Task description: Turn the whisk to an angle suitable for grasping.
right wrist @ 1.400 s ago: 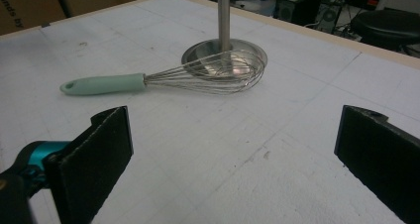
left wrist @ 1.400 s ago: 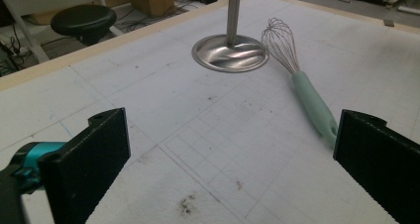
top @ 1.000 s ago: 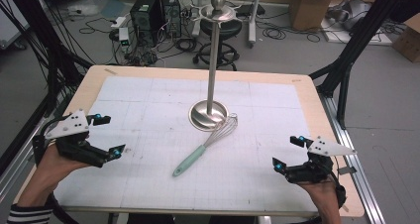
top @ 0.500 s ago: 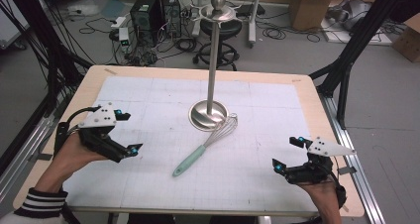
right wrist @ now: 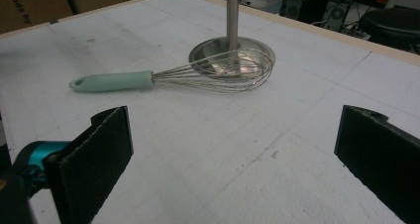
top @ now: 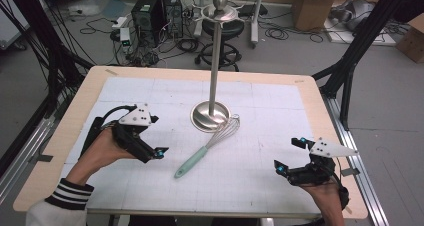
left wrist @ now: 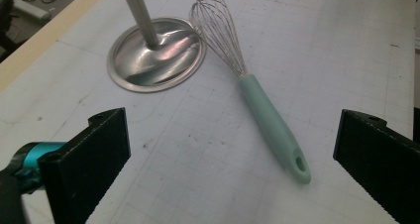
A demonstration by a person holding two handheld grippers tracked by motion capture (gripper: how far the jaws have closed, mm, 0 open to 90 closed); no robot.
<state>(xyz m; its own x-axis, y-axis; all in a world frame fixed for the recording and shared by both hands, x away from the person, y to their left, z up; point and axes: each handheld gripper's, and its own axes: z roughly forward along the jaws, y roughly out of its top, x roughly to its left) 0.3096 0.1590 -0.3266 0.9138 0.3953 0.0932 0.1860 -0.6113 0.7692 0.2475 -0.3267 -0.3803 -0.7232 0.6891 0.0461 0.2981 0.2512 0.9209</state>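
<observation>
Whisk (top: 207, 147) lies flat at frame centre, wire head touching the stand base (top: 210, 117). Left gripper (top: 150, 136) centre-left, near the mint handle — jaws spread wide, empty. Right gripper (top: 288, 156) lower right — jaws also spread.

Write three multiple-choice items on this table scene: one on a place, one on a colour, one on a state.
1. Where does the whisk lie?
A. hung on the stand
B. flat on the table, wire end beside the stand's base
C. in the right hand-held gripper

2. What colour is the whisk's handle?
A. red
B. black
C. pale green

3. How is the left hand-held gripper?
A. open, holding nothing
B. shut on the whisk
C. shut on the stand

Key: 1 B, the wires rest by the stand base; 2 C, the handle is pale green; 3 A, the left gripper view shows its jaws wide apart.
</observation>
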